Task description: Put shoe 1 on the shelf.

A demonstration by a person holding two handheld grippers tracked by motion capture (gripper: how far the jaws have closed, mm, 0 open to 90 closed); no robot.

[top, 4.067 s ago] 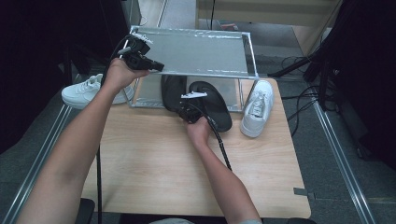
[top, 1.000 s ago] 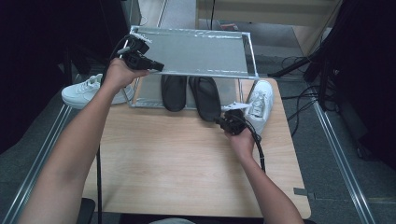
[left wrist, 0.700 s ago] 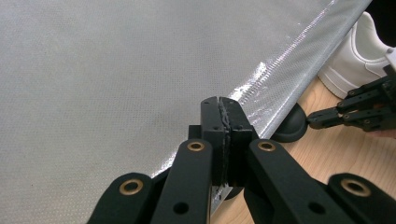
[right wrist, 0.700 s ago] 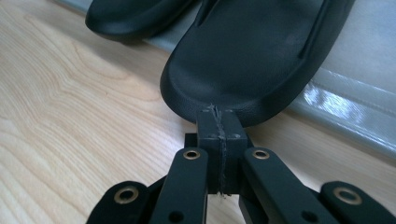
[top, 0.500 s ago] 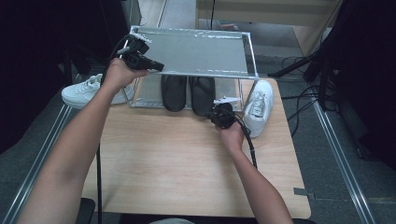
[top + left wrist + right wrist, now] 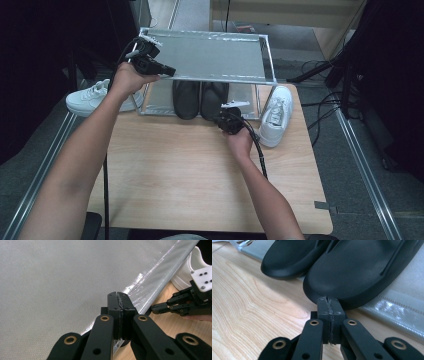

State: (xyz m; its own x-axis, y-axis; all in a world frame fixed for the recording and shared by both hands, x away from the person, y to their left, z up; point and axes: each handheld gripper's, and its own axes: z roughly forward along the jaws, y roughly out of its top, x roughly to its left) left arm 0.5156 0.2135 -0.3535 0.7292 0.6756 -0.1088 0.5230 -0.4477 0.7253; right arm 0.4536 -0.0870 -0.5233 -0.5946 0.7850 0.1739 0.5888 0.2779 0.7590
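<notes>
Slippers sitting side by side at 12 o'clock of right tongs, closed empty, tips at right slipper's toe; left tongs pinched shut over rack shelf.

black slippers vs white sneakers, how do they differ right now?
The black slippers lie paired side by side on the rack's lower shelf; the white sneakers are split, one left of the rack, one right. Slippers are dark and plain; sneakers are laced.
</notes>
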